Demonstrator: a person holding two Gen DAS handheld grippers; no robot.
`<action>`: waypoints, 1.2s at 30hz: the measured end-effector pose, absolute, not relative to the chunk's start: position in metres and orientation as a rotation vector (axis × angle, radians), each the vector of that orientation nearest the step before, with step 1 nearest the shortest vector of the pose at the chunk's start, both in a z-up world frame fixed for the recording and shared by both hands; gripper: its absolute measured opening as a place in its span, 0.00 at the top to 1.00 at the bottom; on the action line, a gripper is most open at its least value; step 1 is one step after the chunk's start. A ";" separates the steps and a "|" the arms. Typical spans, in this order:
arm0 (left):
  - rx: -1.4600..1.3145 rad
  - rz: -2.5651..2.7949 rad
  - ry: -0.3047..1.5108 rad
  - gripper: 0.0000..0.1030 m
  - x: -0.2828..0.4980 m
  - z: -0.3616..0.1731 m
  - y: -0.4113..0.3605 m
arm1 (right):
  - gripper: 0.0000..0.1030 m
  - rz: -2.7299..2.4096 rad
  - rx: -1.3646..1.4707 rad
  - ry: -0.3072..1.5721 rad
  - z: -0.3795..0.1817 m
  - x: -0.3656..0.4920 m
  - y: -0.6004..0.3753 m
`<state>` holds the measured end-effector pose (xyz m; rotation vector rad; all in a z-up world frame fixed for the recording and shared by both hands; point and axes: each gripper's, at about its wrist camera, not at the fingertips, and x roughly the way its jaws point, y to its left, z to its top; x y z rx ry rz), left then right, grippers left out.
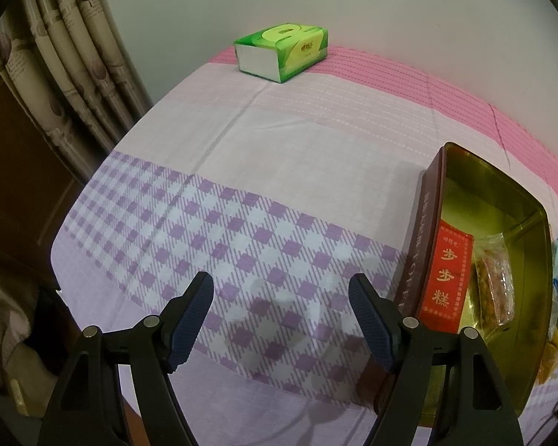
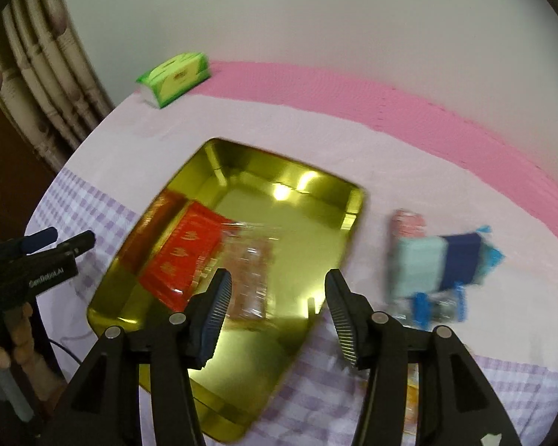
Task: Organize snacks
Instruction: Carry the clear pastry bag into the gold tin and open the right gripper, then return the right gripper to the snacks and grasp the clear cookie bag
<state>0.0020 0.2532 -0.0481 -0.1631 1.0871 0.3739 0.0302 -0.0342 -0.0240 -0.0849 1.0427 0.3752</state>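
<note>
A gold tin box [image 2: 316,200] lies open on the checked tablecloth; it also shows in the left wrist view [image 1: 502,193] at the right. Inside it lie a red packet [image 2: 189,249] with gold characters and a clear bag of snacks [image 2: 249,264]; both show in the left wrist view, the red packet [image 1: 444,275] beside the clear bag [image 1: 496,282]. A blue and teal packet [image 2: 442,260] and a pink packet [image 2: 409,223] lie on the cloth right of the tin. My right gripper [image 2: 277,286] is open and empty above the tin's near part. My left gripper [image 1: 281,297] is open and empty over the cloth, left of the tin.
A green tissue pack [image 1: 282,52] sits at the table's far edge by the wall, also in the right wrist view [image 2: 175,76]. A curtain [image 1: 67,59] hangs at the left. An orange packet [image 2: 411,394] lies near the right gripper's right finger. The table edge drops off at the left.
</note>
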 end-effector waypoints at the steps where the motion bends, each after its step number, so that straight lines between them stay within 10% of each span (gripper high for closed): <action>1: -0.160 0.373 1.088 0.27 0.002 -0.048 0.253 | 0.51 0.357 -0.083 1.041 -0.023 0.029 -0.045; 36: 0.050 0.018 1.117 0.27 0.002 -0.015 0.102 | 0.51 0.164 0.049 1.232 -0.116 0.016 -0.187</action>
